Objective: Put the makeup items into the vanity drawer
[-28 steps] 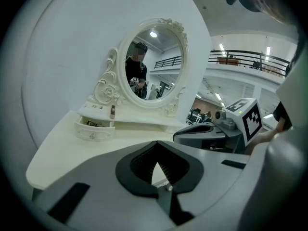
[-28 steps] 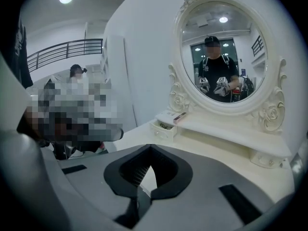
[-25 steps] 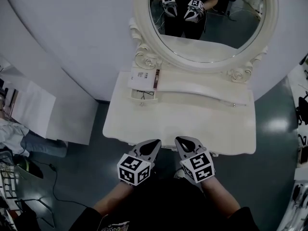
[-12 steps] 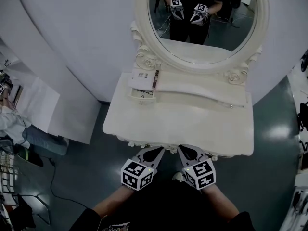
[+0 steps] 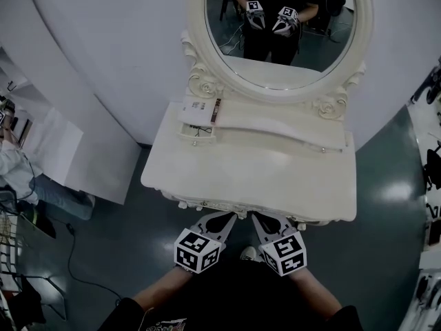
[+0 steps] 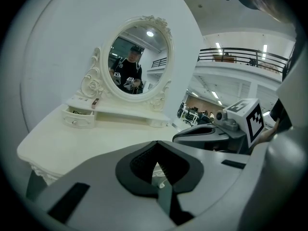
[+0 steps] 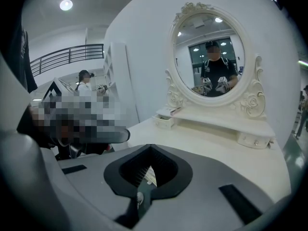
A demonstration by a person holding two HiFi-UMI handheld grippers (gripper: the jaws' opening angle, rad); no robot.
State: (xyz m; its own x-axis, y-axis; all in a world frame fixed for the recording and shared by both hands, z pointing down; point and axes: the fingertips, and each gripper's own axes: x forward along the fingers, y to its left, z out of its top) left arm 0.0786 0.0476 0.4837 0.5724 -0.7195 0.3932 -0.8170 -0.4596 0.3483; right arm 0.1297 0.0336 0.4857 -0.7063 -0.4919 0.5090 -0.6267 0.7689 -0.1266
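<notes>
The white vanity table point(image 5: 255, 174) stands in front of me under an oval mirror point(image 5: 279, 29). At its back left a small drawer point(image 5: 196, 131) is pulled open, and it also shows in the left gripper view point(image 6: 76, 117). On the ledge above the drawer lie a white printed box point(image 5: 196, 107) and a slim dark makeup stick point(image 5: 216, 110). My left gripper point(image 5: 222, 217) and right gripper point(image 5: 263, 218) hover side by side just off the table's front edge. Both are shut and hold nothing. The left jaws point(image 6: 156, 146) and the right jaws point(image 7: 150, 148) meet at their tips.
A second small drawer point(image 7: 252, 139) at the back right is closed. The mirror reflects the person and both grippers. A curved white wall stands behind the vanity. White furniture point(image 5: 48, 157) and a floor cable point(image 5: 72, 254) lie to the left.
Both grippers have drawn back together from over the table's front edge to just in front of it. Jaws stay shut and empty.
</notes>
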